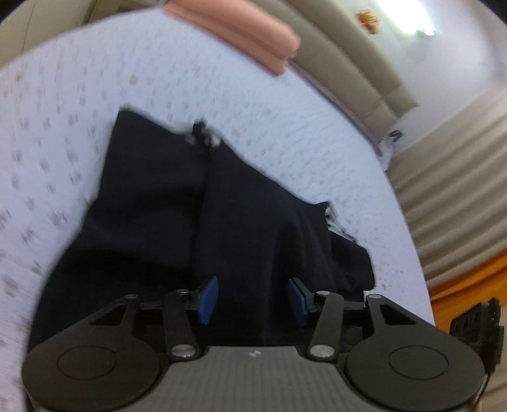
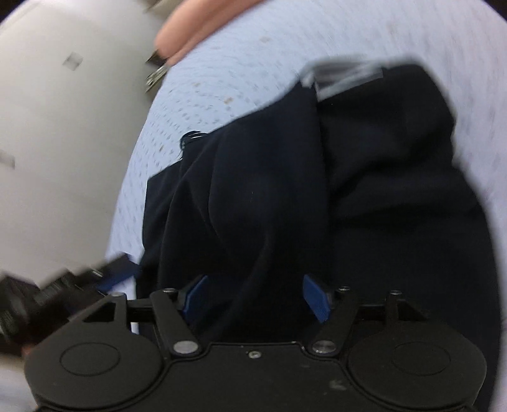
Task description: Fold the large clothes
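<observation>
- The bed sheet [image 1: 253,104], pale with a small dotted print, fills most of both wrist views.
- The dark navy garment [image 1: 177,202] lies bunched on the sheet, running from centre toward 6 o'clock in each view; a grey-white band shows on it near 1 o'clock in the right view.
- A pink folded cloth [image 1: 240,28] sits at 12 o'clock.
- The left gripper [image 1: 253,301] has its blue pads spread over the garment, pinching nothing.
- The right gripper [image 2: 253,298] is likewise spread apart, dark cloth lying between the pads unpressed.
</observation>
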The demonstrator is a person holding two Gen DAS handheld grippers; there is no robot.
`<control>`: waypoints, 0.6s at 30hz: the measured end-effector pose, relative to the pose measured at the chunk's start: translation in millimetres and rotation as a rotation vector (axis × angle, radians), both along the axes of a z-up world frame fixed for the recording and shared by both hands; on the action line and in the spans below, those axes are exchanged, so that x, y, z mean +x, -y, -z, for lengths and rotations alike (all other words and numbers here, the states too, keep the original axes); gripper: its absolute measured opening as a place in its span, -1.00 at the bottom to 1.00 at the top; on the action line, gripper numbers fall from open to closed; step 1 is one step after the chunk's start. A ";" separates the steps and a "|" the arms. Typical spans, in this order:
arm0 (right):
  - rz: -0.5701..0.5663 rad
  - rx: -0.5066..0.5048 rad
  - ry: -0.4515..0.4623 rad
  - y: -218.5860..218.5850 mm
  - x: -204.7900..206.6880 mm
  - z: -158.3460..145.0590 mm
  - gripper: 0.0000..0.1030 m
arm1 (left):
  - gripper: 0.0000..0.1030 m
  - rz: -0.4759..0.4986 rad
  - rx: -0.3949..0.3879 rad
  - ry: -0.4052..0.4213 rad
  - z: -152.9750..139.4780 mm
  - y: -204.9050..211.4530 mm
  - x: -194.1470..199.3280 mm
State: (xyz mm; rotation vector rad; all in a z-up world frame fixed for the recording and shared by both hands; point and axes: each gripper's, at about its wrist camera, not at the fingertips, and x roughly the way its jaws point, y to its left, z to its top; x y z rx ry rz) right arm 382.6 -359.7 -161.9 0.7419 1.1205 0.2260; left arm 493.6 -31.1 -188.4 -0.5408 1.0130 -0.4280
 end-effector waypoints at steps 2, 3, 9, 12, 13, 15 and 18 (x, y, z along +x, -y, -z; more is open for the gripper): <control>0.017 -0.008 -0.039 -7.8 7.0 12.9 0.58 | -0.12 0.059 -0.005 -0.081 22.3 14.9 10.9; 0.005 -0.033 -0.047 -12.2 7.2 12.7 0.29 | -0.38 0.073 0.011 -0.122 31.5 22.2 15.3; 0.023 -0.136 0.149 -3.7 -15.1 -41.0 -0.80 | -0.93 0.016 -0.104 0.051 11.6 9.6 -2.2; 0.019 -0.150 0.235 9.6 -33.7 -72.1 -0.83 | -0.92 -0.022 -0.210 0.129 -6.8 -12.0 -18.0; 0.013 -0.172 0.232 10.0 -37.7 -75.1 -0.83 | -0.91 -0.014 -0.166 0.122 -5.6 -10.9 -19.8; -0.005 -0.224 0.197 6.3 -42.5 -67.8 -0.81 | -0.86 0.005 0.006 0.075 6.4 -3.6 -22.5; -0.013 -0.282 0.053 0.9 -45.8 -33.9 -0.64 | -0.41 0.061 0.273 -0.014 31.7 6.4 -28.3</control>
